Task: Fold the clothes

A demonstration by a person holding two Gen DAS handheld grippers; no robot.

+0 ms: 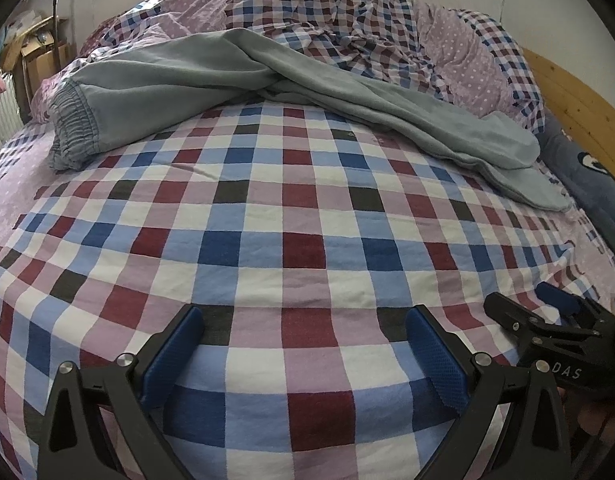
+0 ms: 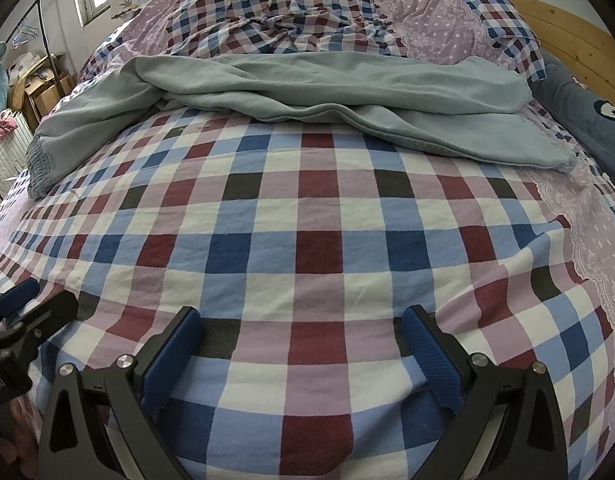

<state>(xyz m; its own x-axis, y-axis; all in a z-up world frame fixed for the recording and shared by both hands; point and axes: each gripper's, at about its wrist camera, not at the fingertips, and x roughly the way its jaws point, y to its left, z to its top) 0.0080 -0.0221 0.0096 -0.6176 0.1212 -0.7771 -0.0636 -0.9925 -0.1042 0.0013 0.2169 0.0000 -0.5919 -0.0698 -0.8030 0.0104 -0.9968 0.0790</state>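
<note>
Both grippers, left gripper (image 1: 305, 334) and right gripper (image 2: 303, 334), hover over the checked bedsheet (image 1: 267, 240), jaws spread wide, nothing held. Grey-green sweatpants (image 1: 227, 76) lie crumpled across the sheet's far side, against the bunched duvet (image 1: 327, 12).

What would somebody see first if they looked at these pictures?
Probably the big checked bedsheet in red, blue and white, which fills most of both views. Next, the grey-green trousers lying crumpled across the far side of the bed, elastic waistband to the left and leg ends to the right. Up close at the bottom, the left gripper and the right gripper both hang open over the sheet, holding nothing.
</note>
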